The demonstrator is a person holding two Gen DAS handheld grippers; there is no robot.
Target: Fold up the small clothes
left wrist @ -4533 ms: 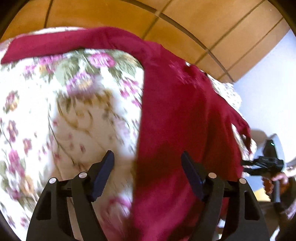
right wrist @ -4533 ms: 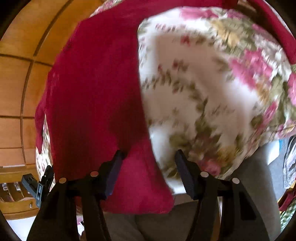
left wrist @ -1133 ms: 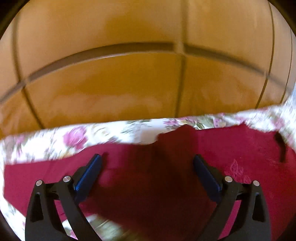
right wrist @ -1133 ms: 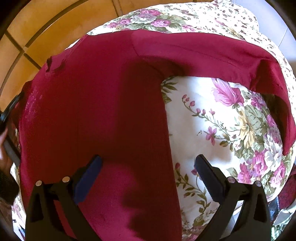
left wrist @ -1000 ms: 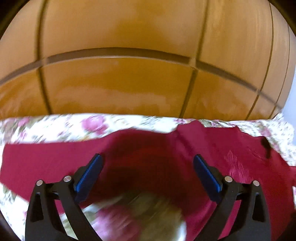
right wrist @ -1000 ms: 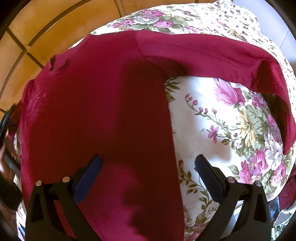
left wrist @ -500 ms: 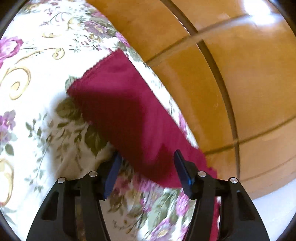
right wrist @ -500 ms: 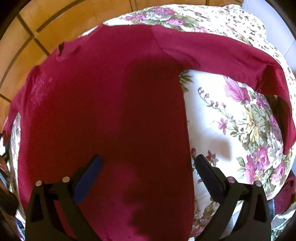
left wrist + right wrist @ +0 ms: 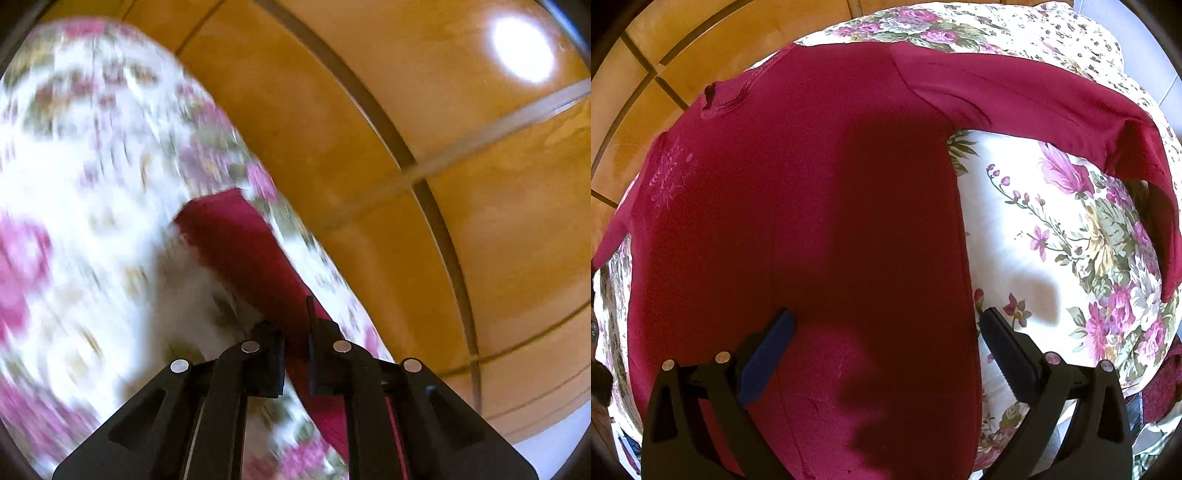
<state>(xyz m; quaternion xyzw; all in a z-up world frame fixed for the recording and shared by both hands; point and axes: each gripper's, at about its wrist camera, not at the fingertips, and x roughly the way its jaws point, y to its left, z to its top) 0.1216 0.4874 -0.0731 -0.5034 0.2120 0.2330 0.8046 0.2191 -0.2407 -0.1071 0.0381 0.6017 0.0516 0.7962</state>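
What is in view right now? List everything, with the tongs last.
red garment: one, dark red, spread flat on the floral bedspread, one sleeve stretched out to the right
floral bedspread: one, white with pink flowers, under the garment
wooden panel: one, orange-brown, beyond the bedspread
dark patterned cloth: one, dark red, right edge, mostly hidden
left tongs: black, just closed, shut on the red garment's sleeve
right tongs: black with blue pads, open above the garment

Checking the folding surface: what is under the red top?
The red top lies on a floral bedspread, visible around it. Whatever lies directly beneath the fabric is covered.
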